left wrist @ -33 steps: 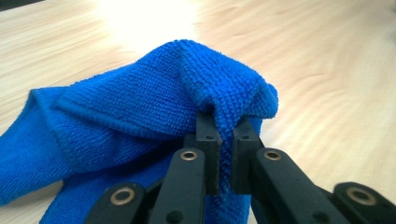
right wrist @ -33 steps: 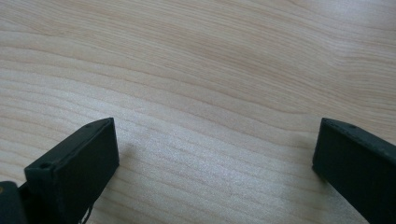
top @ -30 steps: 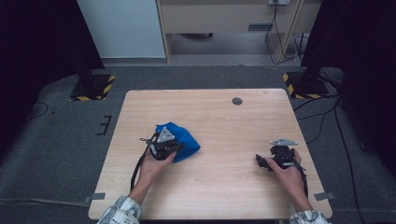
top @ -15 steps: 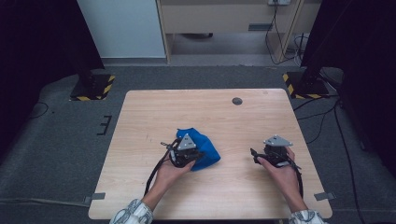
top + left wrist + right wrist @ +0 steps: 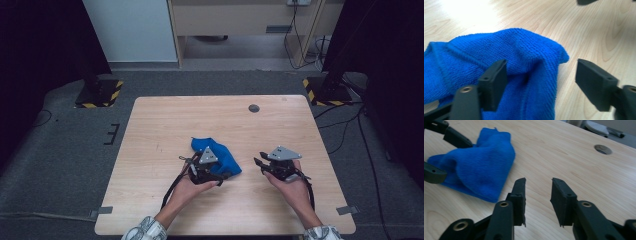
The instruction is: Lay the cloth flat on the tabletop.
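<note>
A crumpled blue cloth [image 5: 220,154] lies on the wooden table [image 5: 160,125], a little right of its middle. My left gripper [image 5: 220,172] is at the cloth's near edge. In the left gripper view its jaws have just been opening and stand wide apart [image 5: 541,70]. The cloth [image 5: 499,47] lies loose between them, under the left jaw, with no pad pressing on it. My right gripper [image 5: 261,164] hovers to the right of the cloth and points left at it. Its jaws have just been closing to a narrow gap [image 5: 537,187] with nothing in it. The cloth [image 5: 479,167] lies ahead of them.
A round cable hole [image 5: 254,108] sits in the far part of the table. Two stands with yellow-and-black bases [image 5: 97,92] [image 5: 327,90] flank the table on the floor. A cabinet [image 5: 235,20] stands beyond.
The left hand slid right across the table, taking the cloth along, then opened its jaws. The right gripper moved left toward the cloth and its jaws narrowed.
</note>
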